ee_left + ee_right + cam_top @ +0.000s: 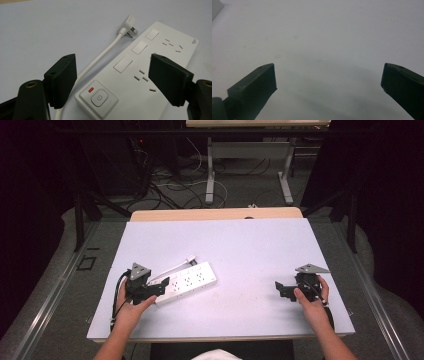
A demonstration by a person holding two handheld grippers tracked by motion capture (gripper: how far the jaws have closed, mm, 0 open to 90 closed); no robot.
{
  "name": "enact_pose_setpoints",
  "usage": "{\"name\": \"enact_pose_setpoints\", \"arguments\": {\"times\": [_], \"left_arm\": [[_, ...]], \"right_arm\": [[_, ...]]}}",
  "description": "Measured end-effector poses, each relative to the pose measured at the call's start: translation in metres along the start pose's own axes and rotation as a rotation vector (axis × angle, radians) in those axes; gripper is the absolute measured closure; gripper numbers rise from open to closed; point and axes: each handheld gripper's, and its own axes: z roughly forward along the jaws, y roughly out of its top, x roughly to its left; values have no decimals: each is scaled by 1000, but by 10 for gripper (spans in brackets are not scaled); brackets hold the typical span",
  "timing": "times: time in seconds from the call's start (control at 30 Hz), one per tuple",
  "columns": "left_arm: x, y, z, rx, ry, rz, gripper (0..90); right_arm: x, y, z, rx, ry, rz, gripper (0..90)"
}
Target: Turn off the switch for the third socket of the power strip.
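Note:
A white power strip (187,281) lies slantwise on the left half of the white table top (240,245). Its thin white cable (105,52) runs beside it and ends in a flat white plug (128,23) on the table. My left gripper (159,286) is at the strip's near end, jaws open. In the left gripper view the left gripper (112,57) straddles the end with the grey power button (99,97) and a red light; its pads do not press on the power strip (160,42). My right gripper (279,289) rests at the right, open, over bare table, nothing between the right gripper (328,66) jaws.
A wooden table edge (215,214) shows beyond the white top. Behind it stand the grey legs of another table (210,175), with loose cables (170,185) on the floor. A white corner (215,7) shows at the top left of the right gripper view.

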Motion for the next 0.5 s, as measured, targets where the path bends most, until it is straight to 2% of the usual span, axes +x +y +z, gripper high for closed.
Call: {"name": "enact_pose_setpoints", "arguments": {"times": [0.5], "left_arm": [[-13,2,3,30,-47,9,257]], "right_arm": [[2,0,0,4,3,1,0]]}}
